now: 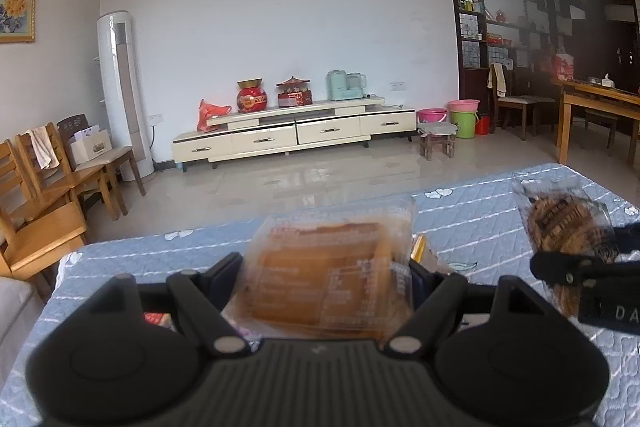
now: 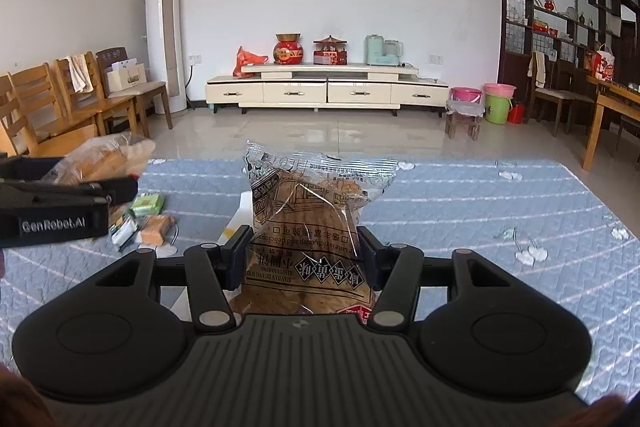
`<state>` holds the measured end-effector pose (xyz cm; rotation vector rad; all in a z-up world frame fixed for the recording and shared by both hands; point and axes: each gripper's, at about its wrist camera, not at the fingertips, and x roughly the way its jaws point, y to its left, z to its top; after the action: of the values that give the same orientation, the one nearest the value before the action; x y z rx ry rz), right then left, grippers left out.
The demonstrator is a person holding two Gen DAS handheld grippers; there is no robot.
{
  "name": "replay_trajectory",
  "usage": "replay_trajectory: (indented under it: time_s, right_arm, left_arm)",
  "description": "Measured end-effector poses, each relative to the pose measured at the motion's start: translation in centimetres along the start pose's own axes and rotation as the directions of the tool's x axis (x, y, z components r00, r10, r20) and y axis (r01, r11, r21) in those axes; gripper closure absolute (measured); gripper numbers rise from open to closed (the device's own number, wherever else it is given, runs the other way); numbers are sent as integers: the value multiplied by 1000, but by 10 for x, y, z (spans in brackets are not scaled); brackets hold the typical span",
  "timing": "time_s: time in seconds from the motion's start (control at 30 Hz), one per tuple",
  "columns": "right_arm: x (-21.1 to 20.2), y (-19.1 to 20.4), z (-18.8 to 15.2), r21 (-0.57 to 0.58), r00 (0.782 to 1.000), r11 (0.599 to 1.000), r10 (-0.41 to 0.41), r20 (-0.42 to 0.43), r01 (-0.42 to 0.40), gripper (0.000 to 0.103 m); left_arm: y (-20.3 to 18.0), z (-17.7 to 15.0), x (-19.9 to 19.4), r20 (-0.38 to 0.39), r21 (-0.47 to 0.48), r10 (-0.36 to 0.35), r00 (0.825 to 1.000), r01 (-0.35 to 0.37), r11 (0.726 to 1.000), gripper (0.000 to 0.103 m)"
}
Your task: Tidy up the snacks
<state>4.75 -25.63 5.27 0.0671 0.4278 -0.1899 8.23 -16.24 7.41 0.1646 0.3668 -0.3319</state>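
My left gripper (image 1: pixel 328 279) is shut on a clear packet of brown bread (image 1: pixel 332 267), held above the blue quilted table (image 1: pixel 480 219). My right gripper (image 2: pixel 300 255) is shut on a clear bag of round crackers (image 2: pixel 312 211) with printed lettering, also held above the table. The right gripper and its cracker bag (image 1: pixel 564 231) show at the right edge of the left wrist view. The left gripper (image 2: pixel 60 195) with its bread packet (image 2: pixel 108 159) shows at the left edge of the right wrist view. Several small snack packets (image 2: pixel 148 223) lie on the table at the left.
Wooden chairs (image 2: pixel 52 107) stand left of the table. A white TV cabinet (image 2: pixel 324 87) lines the far wall, with a tall white air conditioner (image 2: pixel 166 35) beside it. A wooden dining table (image 2: pixel 612 115) and dark shelving (image 2: pixel 560 7) are at the right.
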Motion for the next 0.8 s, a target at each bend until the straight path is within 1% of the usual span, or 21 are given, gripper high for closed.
replay_trajectory:
  time_s: [0.23, 0.37, 0.6, 0.8]
  right_arm:
    - [16, -5, 12, -4, 1000, 1000, 20, 4, -20, 35]
    - [25, -9, 10, -5, 1000, 1000, 30, -8, -30, 35]
    - [48, -18, 15, -19, 997, 998, 57, -48, -58, 35]
    - [71, -22, 16, -26, 991, 996, 81, -105, -84, 35]
  left_arm:
    - [-11, -3, 14, -17, 10, -23, 1000, 23, 1000, 23]
    - [-15, -5, 21, -34, 17, -31, 999, 31, 999, 23]
    - [-21, -13, 31, -72, 18, -44, 996, 45, 999, 23]
    - [-23, -23, 41, -114, 22, -61, 992, 64, 998, 23]
